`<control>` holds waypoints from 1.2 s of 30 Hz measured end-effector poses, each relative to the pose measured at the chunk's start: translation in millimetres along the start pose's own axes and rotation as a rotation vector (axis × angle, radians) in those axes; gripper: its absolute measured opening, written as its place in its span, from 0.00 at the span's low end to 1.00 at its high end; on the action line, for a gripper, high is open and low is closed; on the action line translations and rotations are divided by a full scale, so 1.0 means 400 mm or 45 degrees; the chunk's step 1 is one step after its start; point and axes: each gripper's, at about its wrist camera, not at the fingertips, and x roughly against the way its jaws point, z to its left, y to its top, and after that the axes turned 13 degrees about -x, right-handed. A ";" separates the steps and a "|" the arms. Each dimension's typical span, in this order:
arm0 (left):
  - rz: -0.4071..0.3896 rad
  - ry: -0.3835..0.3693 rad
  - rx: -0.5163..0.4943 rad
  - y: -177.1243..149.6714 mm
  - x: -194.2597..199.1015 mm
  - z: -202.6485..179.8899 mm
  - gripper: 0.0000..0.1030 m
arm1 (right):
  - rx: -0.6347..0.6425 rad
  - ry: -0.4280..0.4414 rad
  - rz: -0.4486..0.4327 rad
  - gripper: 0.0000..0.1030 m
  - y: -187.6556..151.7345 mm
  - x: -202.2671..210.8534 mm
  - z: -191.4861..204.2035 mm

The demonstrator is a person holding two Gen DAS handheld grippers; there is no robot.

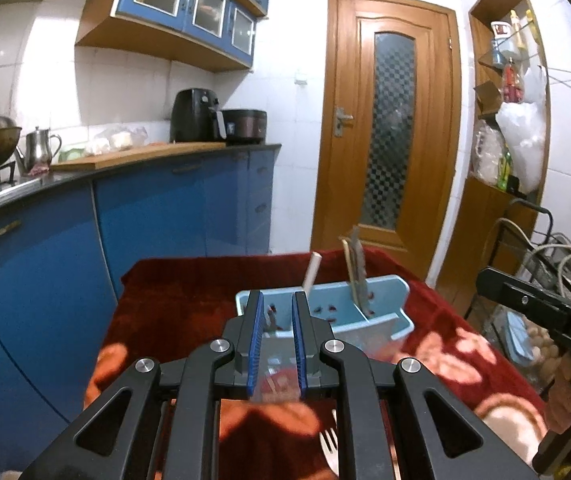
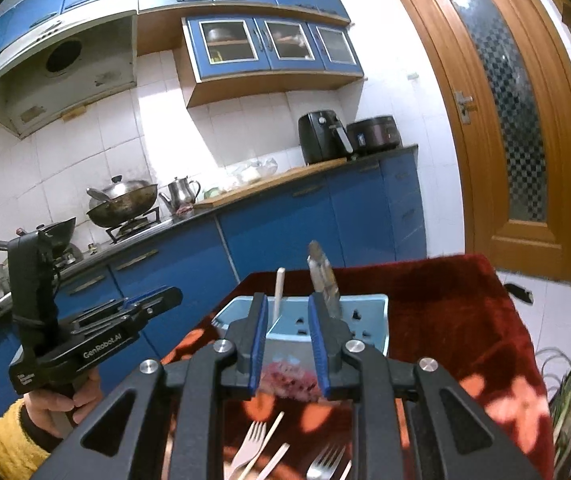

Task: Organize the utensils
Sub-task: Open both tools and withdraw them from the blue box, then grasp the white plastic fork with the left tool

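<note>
A light blue utensil caddy [image 1: 381, 300] [image 2: 369, 320] stands on a red floral cloth [image 1: 189, 300] [image 2: 453, 308]. A white handle [image 1: 311, 270] [image 2: 278, 292] and a grey utensil with a chopstick [image 1: 358, 272] [image 2: 323, 276] stand upright in it. Loose forks [image 2: 251, 446] and chopsticks [image 2: 273, 432] lie on the cloth near me; one fork shows in the left wrist view [image 1: 328, 446]. My left gripper [image 1: 279, 300] is open and empty, above the cloth before the caddy. My right gripper [image 2: 285, 304] is open and empty, above the loose forks.
Blue kitchen cabinets and a counter [image 1: 157, 152] with an air fryer [image 1: 197, 116], kettle and wok stand left of the table. A wooden door [image 1: 389, 128] is behind. A cluttered shelf [image 1: 513, 128] and wire rack are at the right.
</note>
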 end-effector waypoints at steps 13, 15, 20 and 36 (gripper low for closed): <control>0.270 -0.133 -0.015 -0.084 0.003 -0.055 0.14 | -0.096 -0.204 0.192 0.22 -0.078 0.061 -0.019; 0.322 -0.151 -0.003 -0.105 -0.007 -0.062 0.14 | -0.116 -0.235 0.222 0.22 -0.093 0.068 -0.034; 0.444 -0.213 0.040 -0.148 -0.038 -0.076 0.14 | -0.149 -0.287 0.285 0.23 -0.128 0.084 -0.066; 0.748 -0.382 0.105 -0.238 -0.112 -0.147 0.14 | -0.248 -0.333 0.400 0.24 -0.215 0.091 -0.153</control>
